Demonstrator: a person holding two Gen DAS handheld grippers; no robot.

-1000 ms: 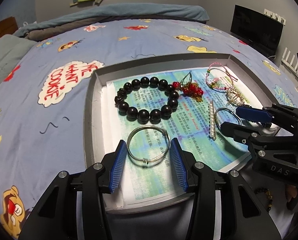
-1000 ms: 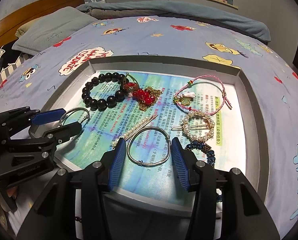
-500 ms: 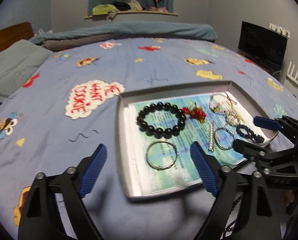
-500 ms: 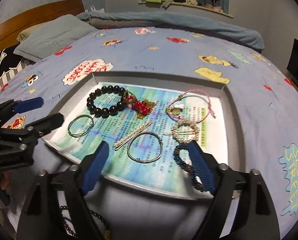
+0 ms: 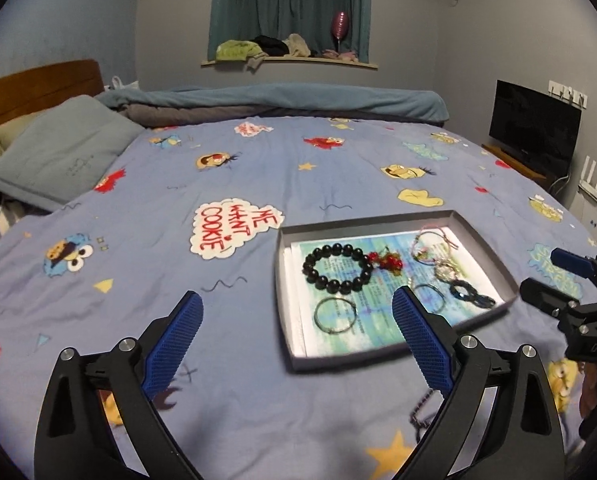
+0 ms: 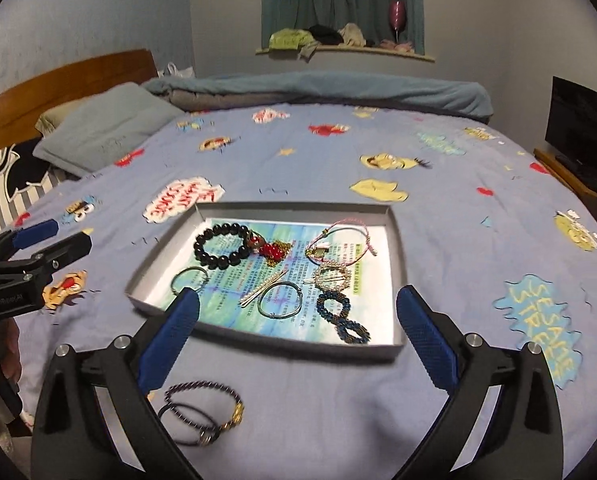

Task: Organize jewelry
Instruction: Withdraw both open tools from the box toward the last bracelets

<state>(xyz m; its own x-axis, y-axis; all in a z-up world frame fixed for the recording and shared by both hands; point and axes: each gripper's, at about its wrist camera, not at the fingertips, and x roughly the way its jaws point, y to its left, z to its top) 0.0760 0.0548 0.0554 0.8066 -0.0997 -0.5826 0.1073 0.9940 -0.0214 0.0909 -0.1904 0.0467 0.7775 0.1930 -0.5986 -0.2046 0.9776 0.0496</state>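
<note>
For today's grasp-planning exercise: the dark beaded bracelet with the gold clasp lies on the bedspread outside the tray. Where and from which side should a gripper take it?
Take the dark beaded bracelet from above, across its far arc, away from the gold clasp. It lies flat in overlapping loops on soft bedding, so side approaches would likely just push it.

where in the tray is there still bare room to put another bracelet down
Free: the tray right edge strip, beside the pink cord bracelet, and the near-left corner below the small ring. Crowded: the middle, from the black beads to the blue beads. A dark bracelet still lies outside on the bedspread.
</note>
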